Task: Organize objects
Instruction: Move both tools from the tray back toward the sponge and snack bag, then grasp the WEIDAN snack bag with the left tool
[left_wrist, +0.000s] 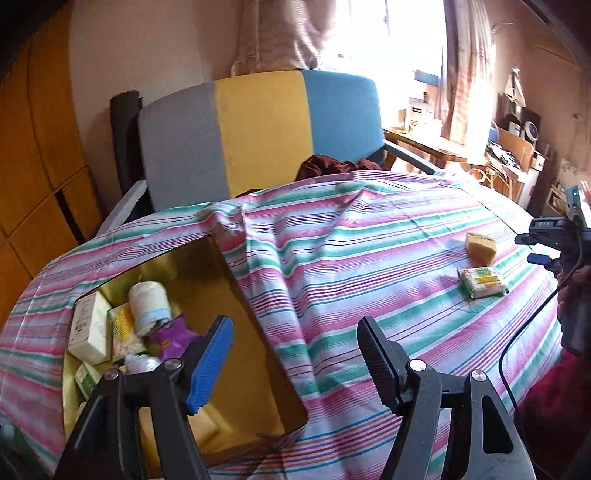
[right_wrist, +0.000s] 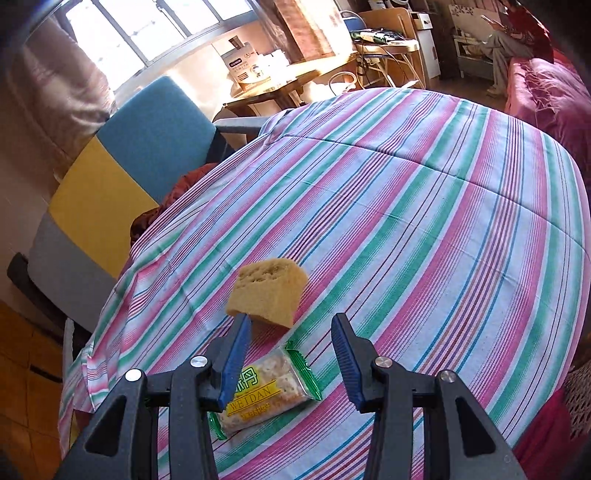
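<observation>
A yellow open box lies on the striped cloth at the left, holding a white carton, a pale roll, a purple packet and other small packs. My left gripper is open and empty above the box's right side. A yellow sponge and a wrapped cracker packet lie on the cloth at the right. My right gripper is open and empty, hovering just above the packet, close to the sponge.
The striped tablecloth covers the table. A grey, yellow and blue chair stands behind it with dark red cloth on the seat. A cluttered side table and a seated person are farther back.
</observation>
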